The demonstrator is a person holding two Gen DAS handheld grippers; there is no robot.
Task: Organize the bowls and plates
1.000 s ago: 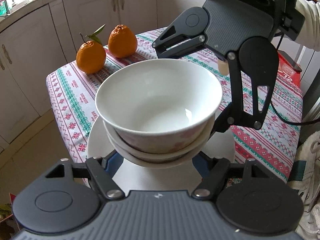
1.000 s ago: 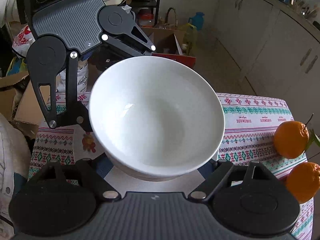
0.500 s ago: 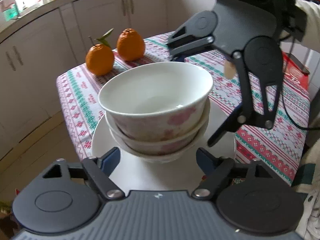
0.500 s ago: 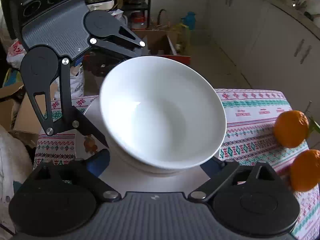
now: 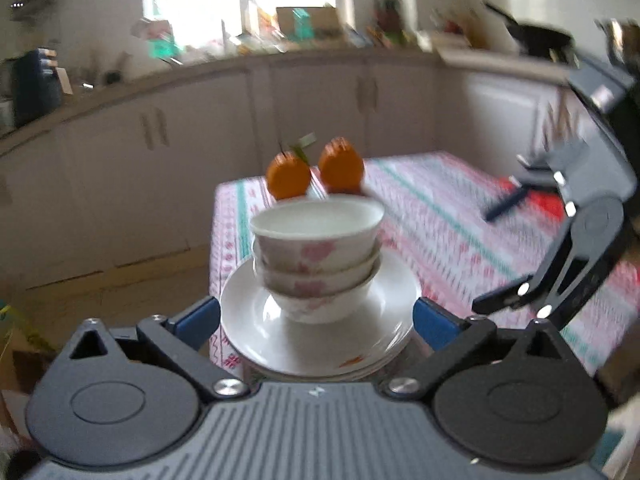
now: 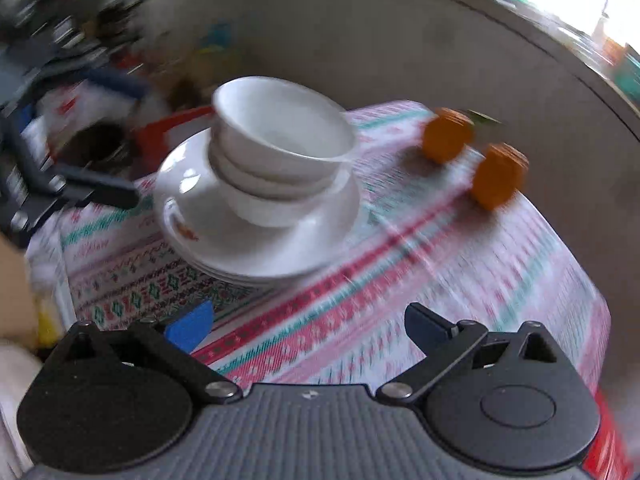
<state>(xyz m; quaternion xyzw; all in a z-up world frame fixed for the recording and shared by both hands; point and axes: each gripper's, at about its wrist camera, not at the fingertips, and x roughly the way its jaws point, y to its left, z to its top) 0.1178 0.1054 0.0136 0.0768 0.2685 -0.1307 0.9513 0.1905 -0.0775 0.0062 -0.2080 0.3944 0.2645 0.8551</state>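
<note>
Plainly the stacking looks done: three bowls (image 5: 316, 256) sit nested one inside another on a pile of plates (image 5: 256, 320), and the whole stack stands near one corner of the table (image 6: 500, 280), close to its edge. The plate pile shows at least two or three rims, though blur hides the exact count. Two oranges (image 6: 472, 156) lie side by side towards the far edge, well apart from the stack. The left gripper (image 5: 316, 316) has its jaws opening wide, with the near rim of the plates showing between the blue pads but nothing pressed by them. The right gripper (image 6: 308, 328) is also opening, its jaws over bare cloth and clear of the stack. Both views are smeared, so fine detail is unsure. No other plate or bowl shows anywhere on the cloth, so I judge little or nothing is left, unless the stack has to go somewhere else, which the pictures cannot settle
</note>
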